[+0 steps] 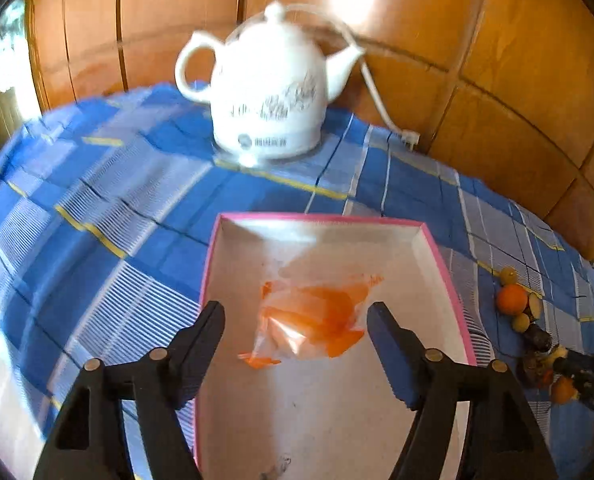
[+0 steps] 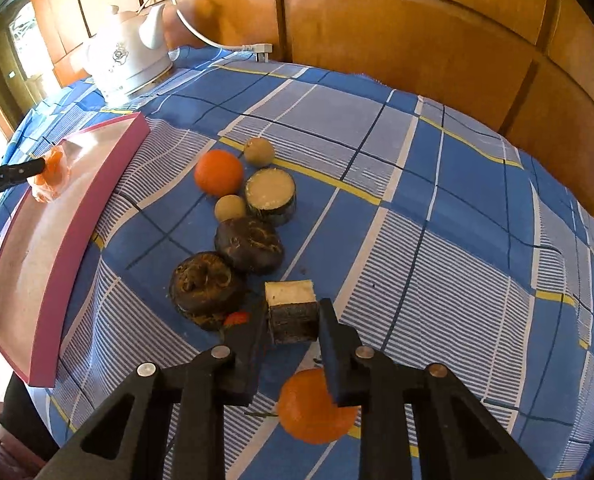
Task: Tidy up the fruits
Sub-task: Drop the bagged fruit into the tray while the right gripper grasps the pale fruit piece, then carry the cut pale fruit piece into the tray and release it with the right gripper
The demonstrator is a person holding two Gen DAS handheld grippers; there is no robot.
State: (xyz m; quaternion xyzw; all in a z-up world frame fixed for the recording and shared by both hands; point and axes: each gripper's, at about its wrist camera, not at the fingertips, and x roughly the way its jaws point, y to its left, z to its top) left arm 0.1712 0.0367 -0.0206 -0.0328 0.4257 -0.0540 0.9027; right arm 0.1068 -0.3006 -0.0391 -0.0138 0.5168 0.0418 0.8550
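We judge the step in hand to be lifting the cut block point(image 2: 291, 312) out of the fruit pile and carrying it to the pink-rimmed tray point(image 2: 97, 184) at the left of the right wrist view. To do it well we should lift straight up first, since one dark round fruit point(image 2: 205, 286) sits just beside the block at lower centre and a sideways drag could roll it. We should keep the block level and clear the tray's near wall before lowering.

The right tool point(image 2: 293, 326) is closed narrow on the block: its jaws stand against the two dark sides, the pale cut face upward. An orange point(image 2: 311, 408) lies on the worktop point(image 2: 437, 240) beneath the tool, partly hidden by one finger. A second dark fruit point(image 2: 249, 244), a cut round slice point(image 2: 271, 196), another orange point(image 2: 218, 172) and two small tan fruits remain in the pile at mid frame.

The left tool point(image 1: 296, 322) stands wide above the tray point(image 1: 449, 280), nothing pressed between its jaws. A clear bag of orange pieces point(image 1: 313, 320) shows in the gap between them; with the blur we cannot tell whether it rests on the tray floor or is falling. A white kettle point(image 1: 269, 88) stands at the upper centre of that view.
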